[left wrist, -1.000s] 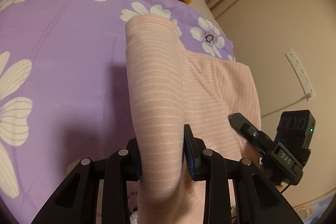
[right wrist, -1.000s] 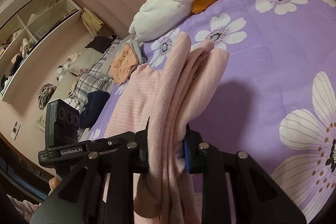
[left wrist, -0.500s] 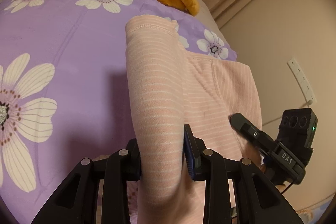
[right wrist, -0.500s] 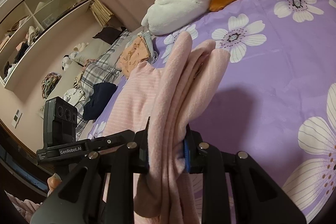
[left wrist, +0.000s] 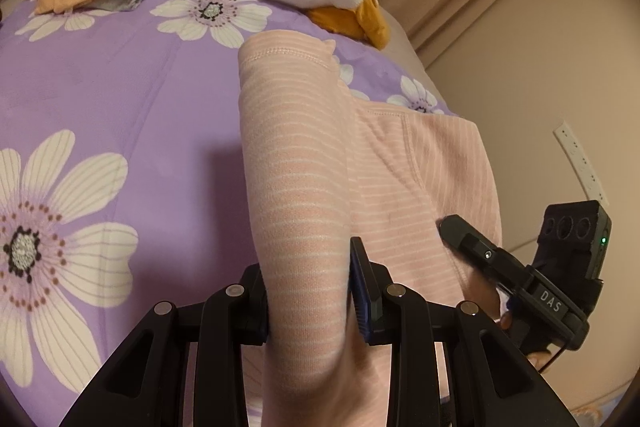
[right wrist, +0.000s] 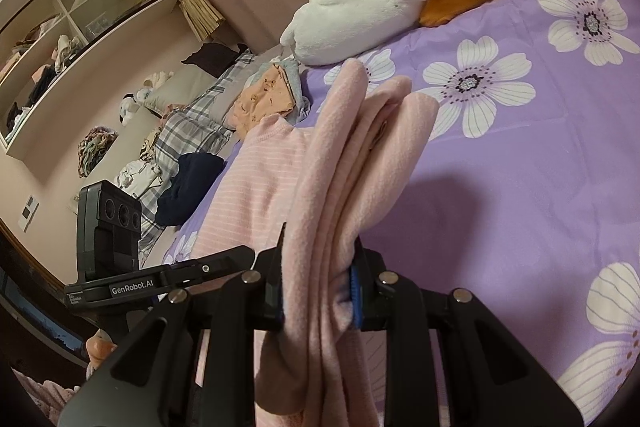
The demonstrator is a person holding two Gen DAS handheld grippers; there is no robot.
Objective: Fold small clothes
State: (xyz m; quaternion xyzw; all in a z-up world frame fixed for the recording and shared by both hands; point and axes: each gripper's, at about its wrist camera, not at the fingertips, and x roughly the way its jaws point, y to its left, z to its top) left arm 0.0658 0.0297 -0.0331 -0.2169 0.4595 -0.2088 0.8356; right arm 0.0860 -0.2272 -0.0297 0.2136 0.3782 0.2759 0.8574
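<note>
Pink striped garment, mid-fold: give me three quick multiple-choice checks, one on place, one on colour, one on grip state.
1. Where does the white plush toy lie?
A. At the far end of the bed, past the garment
B. On the wall shelves
C. Between the right gripper's fingers

2. What colour is the floral bedcover?
A. Green
B. Purple
C. Grey

3. How is the pink striped garment held?
A. Lying free, both grippers open
B. Clamped by the left gripper only
C. Clamped by both grippers

Answers: 1 A, it rests beyond the cloth in both views. 2 B, purple with white flowers. 3 C, the left gripper and the right gripper each have cloth pinched between their fingers.
</note>
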